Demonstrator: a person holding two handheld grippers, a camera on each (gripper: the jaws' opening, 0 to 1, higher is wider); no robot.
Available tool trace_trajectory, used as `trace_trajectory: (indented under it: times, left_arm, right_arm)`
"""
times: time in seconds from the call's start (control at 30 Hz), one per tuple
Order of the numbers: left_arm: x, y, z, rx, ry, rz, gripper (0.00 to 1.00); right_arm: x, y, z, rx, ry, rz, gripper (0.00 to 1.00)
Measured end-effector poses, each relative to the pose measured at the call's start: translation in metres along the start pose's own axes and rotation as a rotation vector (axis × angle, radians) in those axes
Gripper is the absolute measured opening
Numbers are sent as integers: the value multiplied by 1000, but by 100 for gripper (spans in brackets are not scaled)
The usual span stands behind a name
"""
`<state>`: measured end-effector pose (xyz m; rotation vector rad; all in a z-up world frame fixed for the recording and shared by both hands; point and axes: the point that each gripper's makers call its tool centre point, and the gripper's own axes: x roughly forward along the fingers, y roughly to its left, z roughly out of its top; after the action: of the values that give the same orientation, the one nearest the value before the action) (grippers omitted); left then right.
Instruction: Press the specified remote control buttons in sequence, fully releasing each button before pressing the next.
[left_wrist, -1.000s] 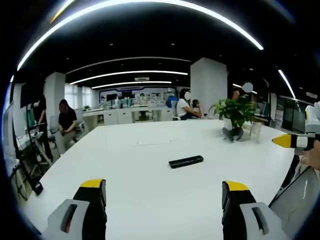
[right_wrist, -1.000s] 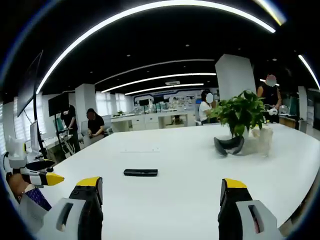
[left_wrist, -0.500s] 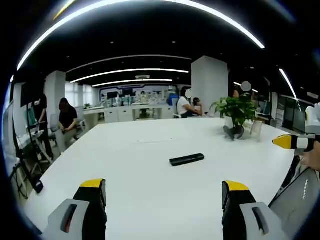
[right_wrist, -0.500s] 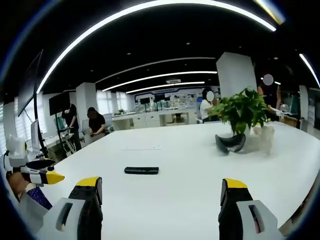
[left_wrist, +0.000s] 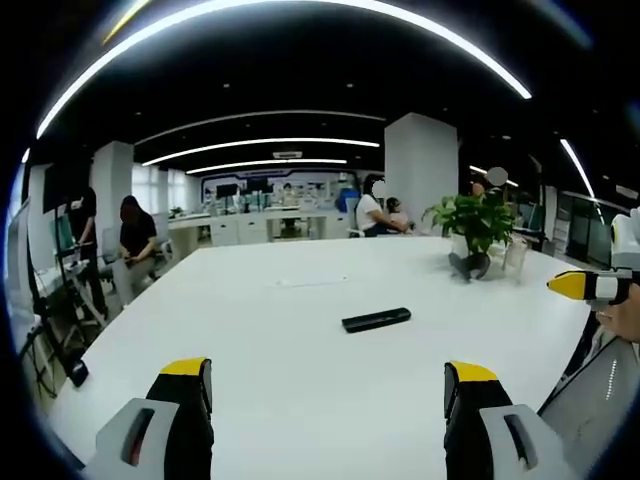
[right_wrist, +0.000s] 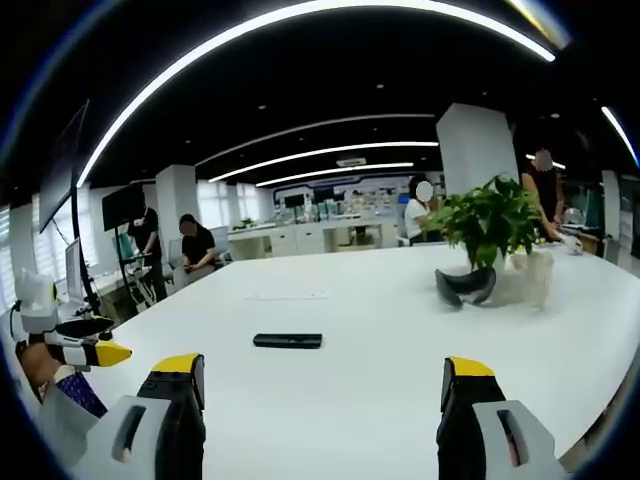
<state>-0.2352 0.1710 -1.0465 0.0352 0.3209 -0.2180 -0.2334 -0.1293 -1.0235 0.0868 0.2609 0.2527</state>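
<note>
Here the remote control (left_wrist: 375, 320) lies flat near the middle of the white table (left_wrist: 280, 380), well apart from both grippers and from the near edge. Its long axis runs crosswise to both grippers' line of sight. From the left gripper (left_wrist: 328, 410) it sits ahead and slightly right; from the right gripper (right_wrist: 312, 410) it sits ahead and slightly left (right_wrist: 287, 341). Both grippers are spread wide and hold nothing. Neither looks clearly nearer, so either could reach forward to press. A potted plant (right_wrist: 487, 225) stands toward the far right edge.
</note>
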Motion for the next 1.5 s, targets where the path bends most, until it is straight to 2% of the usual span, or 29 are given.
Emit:
trace_trajectory:
  times: [0.57, 0.7, 1.03, 1.27, 1.5]
  left_arm:
    - [4, -2, 1, 14, 5, -14, 99]
    - [5, -3, 1, 20, 9, -20, 99]
    - [13, -1, 4, 44, 16, -31, 99]
    - [18, -3, 5, 49, 22, -38, 99]
    - [25, -4, 5, 56, 38, -52, 99]
  right_arm:
    - [1, 3, -1, 9, 5, 16, 95]
    - [3, 5, -5, 8, 25, 25, 92]
    - [6, 8, -6, 22, 26, 43, 90]
    - [8, 7, -11, 13, 49, 45, 87]
    - [10, 5, -15, 15, 64, 41, 87]
